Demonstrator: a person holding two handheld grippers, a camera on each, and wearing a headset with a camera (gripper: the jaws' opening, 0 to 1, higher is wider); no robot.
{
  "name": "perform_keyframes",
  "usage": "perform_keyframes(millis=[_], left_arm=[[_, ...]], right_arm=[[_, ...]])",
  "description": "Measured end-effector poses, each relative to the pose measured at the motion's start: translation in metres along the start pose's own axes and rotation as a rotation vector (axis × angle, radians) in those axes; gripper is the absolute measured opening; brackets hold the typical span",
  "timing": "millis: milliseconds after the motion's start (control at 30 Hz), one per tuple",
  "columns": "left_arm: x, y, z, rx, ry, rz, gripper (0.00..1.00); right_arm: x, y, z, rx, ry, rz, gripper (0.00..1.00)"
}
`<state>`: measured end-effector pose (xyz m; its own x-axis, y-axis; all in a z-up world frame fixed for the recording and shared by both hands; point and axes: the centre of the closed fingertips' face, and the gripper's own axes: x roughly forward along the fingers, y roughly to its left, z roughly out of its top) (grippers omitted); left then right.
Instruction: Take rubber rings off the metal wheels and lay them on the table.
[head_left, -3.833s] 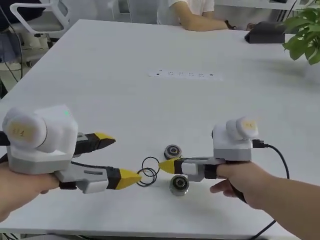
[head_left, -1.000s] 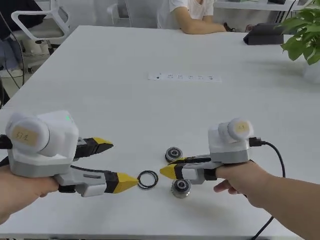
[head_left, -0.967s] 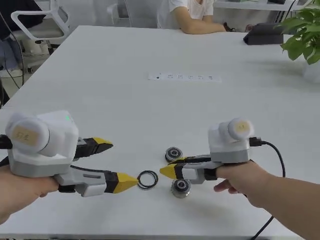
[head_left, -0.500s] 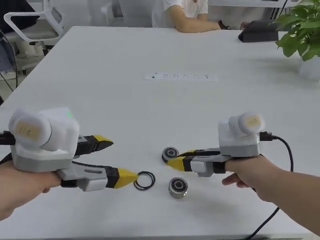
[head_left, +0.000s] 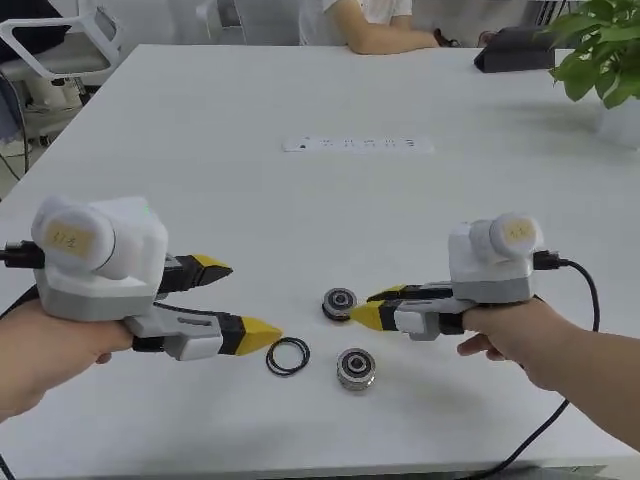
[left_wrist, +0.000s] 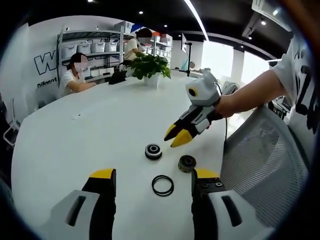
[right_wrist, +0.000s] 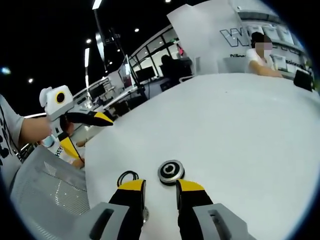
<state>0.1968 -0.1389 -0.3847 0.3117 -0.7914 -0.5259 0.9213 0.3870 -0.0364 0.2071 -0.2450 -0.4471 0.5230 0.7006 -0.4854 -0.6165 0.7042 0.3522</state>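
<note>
Rubber rings (head_left: 288, 357), thin black loops, look like two overlapped. They lie flat on the white table (head_left: 300, 200), just in front of the two small round metal wheels. Far metal wheel (head_left: 339, 303) and near metal wheel (head_left: 356, 367) sit apart from each other, and neither touches the rings.

Left gripper (head_left: 240, 300), grey body with yellow-tipped jaws: jaws spread wide, nothing between them. It hovers above the table, and its near tip is close to the rings but off them. The left gripper view looks straight down its jaws at the rings.

Right gripper (head_left: 376, 304), same build: jaws nearly together with a narrow gap, holding nothing. Its tips are just beside the far wheel. The right gripper view has that wheel dead ahead of the gap.

Step, as a judgement: rings are already laid down and both tools are empty, so this is a gap between pulls or the end of the job. The wheels are too small in frame to tell if either still carries a rubber band; the far one has a dark rim that may be one.

Next move, if a ring is left: the right gripper closes on the far wheel to steady it. The left narrows its jaws, catches the rubber edge, peels it off and lays it by the others.
</note>
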Motion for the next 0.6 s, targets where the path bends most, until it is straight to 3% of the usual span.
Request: perform_keyframes(millis=[600], left_arm=[[0.023,0.009,0.002,-0.021,0.017,-0.025,0.56]], right_arm=[[0.002,-0.015,-0.007,-0.06,0.028,-0.023,0.23]])
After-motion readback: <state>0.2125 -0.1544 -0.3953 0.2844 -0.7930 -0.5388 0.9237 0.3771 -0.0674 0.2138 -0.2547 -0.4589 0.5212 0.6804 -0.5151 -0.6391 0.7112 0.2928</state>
